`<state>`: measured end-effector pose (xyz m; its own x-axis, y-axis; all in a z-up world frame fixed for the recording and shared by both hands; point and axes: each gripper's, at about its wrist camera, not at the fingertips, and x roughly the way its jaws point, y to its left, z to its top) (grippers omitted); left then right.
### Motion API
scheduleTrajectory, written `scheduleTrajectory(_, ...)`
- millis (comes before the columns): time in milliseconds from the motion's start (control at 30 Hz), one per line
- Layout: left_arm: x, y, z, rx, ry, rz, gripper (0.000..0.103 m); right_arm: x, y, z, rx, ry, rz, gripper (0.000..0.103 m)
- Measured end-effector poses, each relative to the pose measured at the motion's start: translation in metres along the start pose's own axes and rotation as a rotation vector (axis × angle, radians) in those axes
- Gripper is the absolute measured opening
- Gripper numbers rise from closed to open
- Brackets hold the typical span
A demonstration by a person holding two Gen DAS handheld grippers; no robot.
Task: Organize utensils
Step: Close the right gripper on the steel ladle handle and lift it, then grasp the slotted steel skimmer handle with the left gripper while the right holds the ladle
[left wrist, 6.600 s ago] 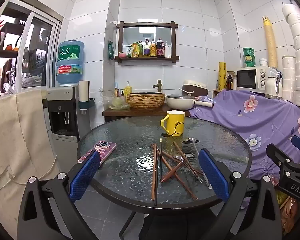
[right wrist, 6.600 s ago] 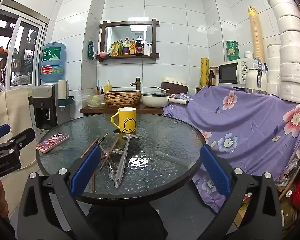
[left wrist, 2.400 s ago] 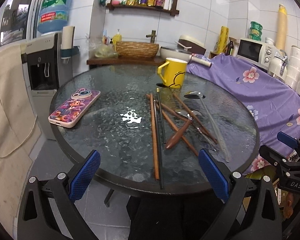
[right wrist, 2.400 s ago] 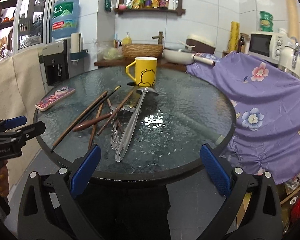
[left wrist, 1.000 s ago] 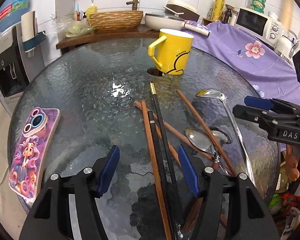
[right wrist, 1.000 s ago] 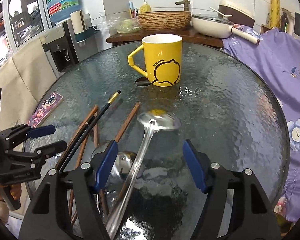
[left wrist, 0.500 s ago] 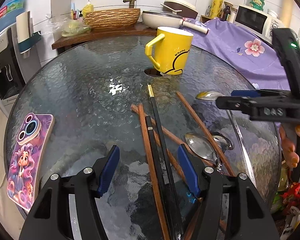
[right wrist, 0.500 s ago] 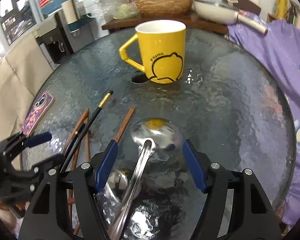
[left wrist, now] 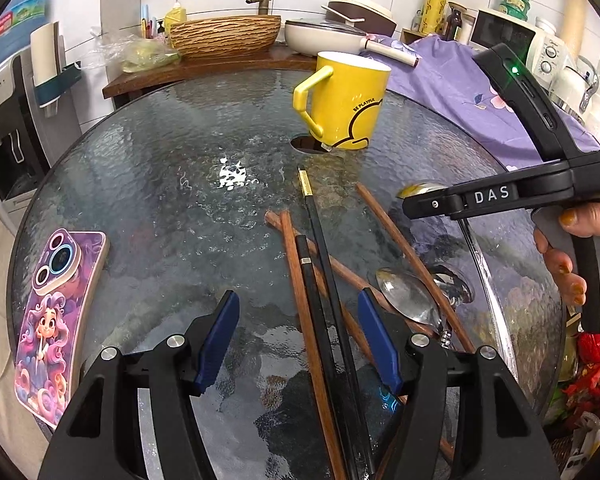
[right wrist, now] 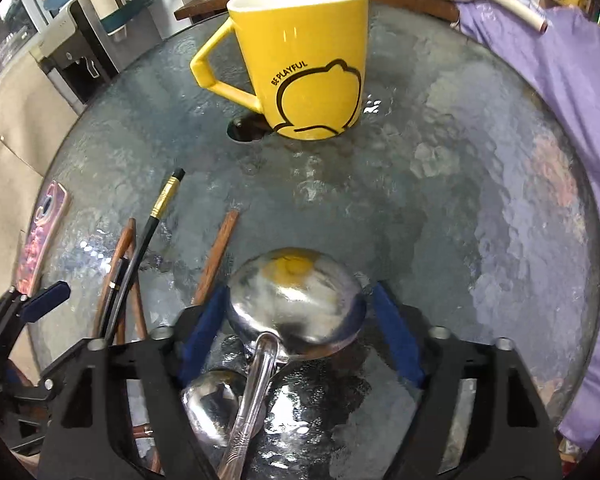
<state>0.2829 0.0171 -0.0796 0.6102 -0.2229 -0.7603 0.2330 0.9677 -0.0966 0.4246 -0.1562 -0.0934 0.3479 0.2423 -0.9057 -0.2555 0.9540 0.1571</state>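
Counter point(left wrist: 148, 168): round, textured glass; it carries every utensil, a yellow mug and a phone point(left wrist: 56, 312) at its left edge.
Mug point(right wrist: 304, 56): upright near the counter's middle, handle to the left, beyond the utensil heap; likely where the utensils are to go.
Right tool point(right wrist: 300, 340): pads apart, one on either side of the ladle bowl, not clamped yet.
Left tool point(left wrist: 298, 344): pads apart, low over the chopstick bundle, holding nothing.
Ladle point(right wrist: 296, 304): bowl domed up between the right tool's pads; its handle runs back under the tool toward the person, so the long axis lies along the fingers and the right hand is plainly nearer.
Chopsticks point(left wrist: 320, 280): brown and black, crossed, running roughly toward the mug between the left pads.
Spoons point(left wrist: 408, 300): tangled with the chopsticks, between the tools.
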Motion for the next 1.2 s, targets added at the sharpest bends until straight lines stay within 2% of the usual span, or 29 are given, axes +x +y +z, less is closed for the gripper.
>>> scheduleTrajectory(267, 0.000, -0.005, -0.001, 0.022, -0.006, 0.010, 0.060, -0.009, -0.006, -0.005, 0.018, -0.030, 0.035, 0.069)
scheduleTrajectory(500, -0.001, -0.008, -0.001, 0.023, -0.012, 0.001, 0.061, -0.037, -0.001, -0.009, -0.022, -0.109, 0.000, 0.069)
scheduleTrajectory(767, -0.002, 0.001, 0.010, -0.002, -0.030, 0.012, 0.066, -0.071, -0.013, -0.020, 0.007, -0.179, 0.047, 0.069)
scheduleTrajectory(867, -0.002, 0.004, 0.016, -0.011, -0.032, 0.019, 0.065, -0.086, -0.008, -0.024, -0.012, -0.225, 0.042, 0.069)
scheduleTrajectory(1000, -0.003, -0.008, 0.026, 0.043, -0.058, 0.027, 0.064, -0.103, -0.003, -0.028, -0.052, -0.299, 0.005, 0.069)
scheduleTrajectory(1100, 0.007, -0.011, 0.034, 0.047, -0.037, 0.027, 0.058, -0.104, -0.005, -0.028, -0.055, -0.301, 0.010, 0.069)
scheduleTrajectory(1200, 0.008, -0.016, 0.038, 0.051, -0.038, 0.007, 0.058, -0.102, -0.016, -0.031, -0.005, -0.306, 0.005, 0.069)
